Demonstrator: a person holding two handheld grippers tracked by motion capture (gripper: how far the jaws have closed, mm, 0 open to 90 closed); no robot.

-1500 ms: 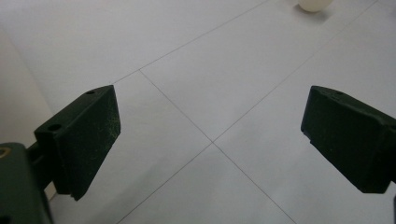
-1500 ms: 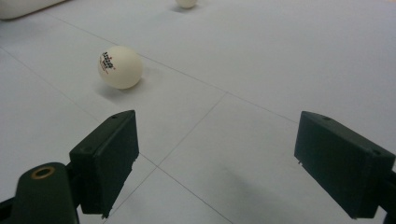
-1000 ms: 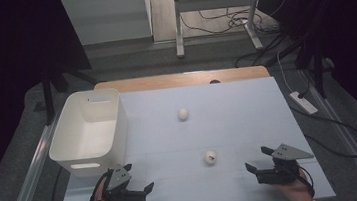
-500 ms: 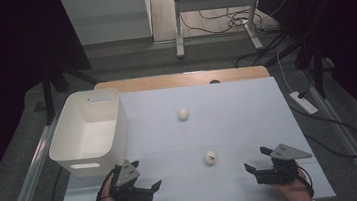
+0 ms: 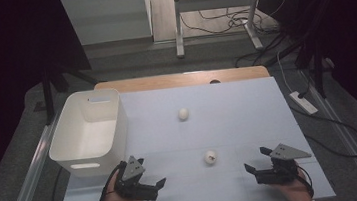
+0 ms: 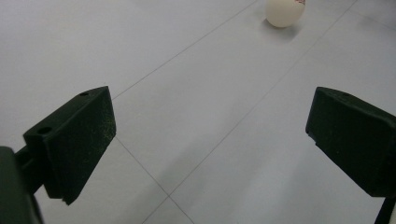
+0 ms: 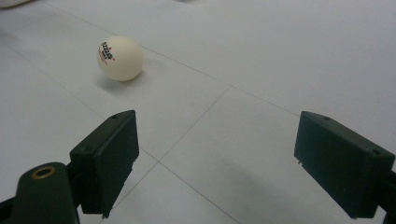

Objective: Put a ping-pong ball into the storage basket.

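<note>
Two hand-held claws rest low over a pale table. The left gripper (image 5: 161,183) has its jaws spread wide with nothing between them; a white ping-pong ball (image 5: 210,157) lies ahead of it, well apart. The right gripper (image 5: 247,166) is also wide open and empty, the same ball near, ahead and to one side. A second ball (image 5: 183,113) sits farther off, a white bin (image 5: 113,122) beyond the left claw.

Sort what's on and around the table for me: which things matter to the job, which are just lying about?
In play:
near ball
far ball
white bin
left gripper, open
right gripper, open

Lying about:
power strip on the floor
floor cables
</note>
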